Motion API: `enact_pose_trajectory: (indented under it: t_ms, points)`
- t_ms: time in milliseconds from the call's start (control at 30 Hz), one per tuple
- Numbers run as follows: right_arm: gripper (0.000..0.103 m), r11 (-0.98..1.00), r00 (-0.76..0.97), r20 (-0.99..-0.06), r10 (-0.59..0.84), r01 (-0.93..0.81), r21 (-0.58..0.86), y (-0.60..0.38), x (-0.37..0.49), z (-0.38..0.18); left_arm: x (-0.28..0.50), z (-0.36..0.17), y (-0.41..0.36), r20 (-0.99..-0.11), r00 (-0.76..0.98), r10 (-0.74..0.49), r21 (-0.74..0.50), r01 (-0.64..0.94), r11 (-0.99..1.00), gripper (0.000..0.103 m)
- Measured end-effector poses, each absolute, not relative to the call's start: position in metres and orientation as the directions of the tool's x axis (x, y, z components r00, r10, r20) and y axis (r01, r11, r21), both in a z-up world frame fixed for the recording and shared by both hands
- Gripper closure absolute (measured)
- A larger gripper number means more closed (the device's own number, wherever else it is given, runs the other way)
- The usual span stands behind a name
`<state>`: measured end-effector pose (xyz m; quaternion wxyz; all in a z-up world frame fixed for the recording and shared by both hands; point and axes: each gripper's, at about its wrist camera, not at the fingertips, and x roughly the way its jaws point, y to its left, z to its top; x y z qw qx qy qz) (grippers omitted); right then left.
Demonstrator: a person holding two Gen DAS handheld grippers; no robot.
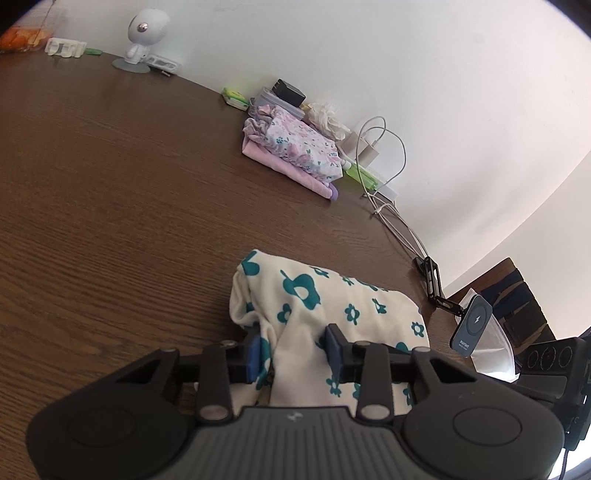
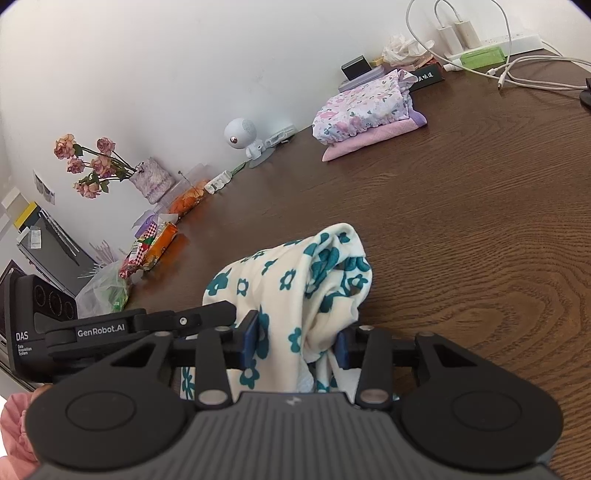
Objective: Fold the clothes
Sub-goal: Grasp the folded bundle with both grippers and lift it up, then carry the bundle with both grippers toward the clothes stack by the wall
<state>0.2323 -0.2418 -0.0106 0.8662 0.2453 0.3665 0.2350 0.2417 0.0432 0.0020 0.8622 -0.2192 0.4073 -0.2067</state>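
Observation:
A cream garment with teal flowers lies bunched on the brown wooden table. My left gripper is shut on its near edge, with a fold of cloth filling the gap between the blue pads. In the right wrist view the same garment stands up in a crumpled ridge. My right gripper is shut on it, cloth pressed between its pads. The left gripper's black body sits close on the left of that view. A folded stack of pink and floral clothes rests by the wall.
Along the wall stand a white round-headed figure, chargers with white cables, small boxes, a vase of pink flowers and snack packets. A phone mount is clamped at the table edge.

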Motion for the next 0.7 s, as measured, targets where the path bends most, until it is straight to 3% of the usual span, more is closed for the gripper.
enact_pose_trajectory:
  t_ms: [367, 700]
  points:
    - [0.064, 0.774, 0.654, -0.487, 0.579, -0.251, 0.582, -0.244, 0.225, 0.01, 0.235, 0.028, 0.037, -0.577, 0.623, -0.528, -0.514, 0.226, 0.828, 0.07]
    - [0.064, 0.783, 0.72, -0.404, 0.565, -0.313, 0.537, -0.252, 0.243, 0.069, 0.257, 0.097, 0.022, -0.496, 0.695, -0.521, -0.471, 0.289, 0.833, 0.07]
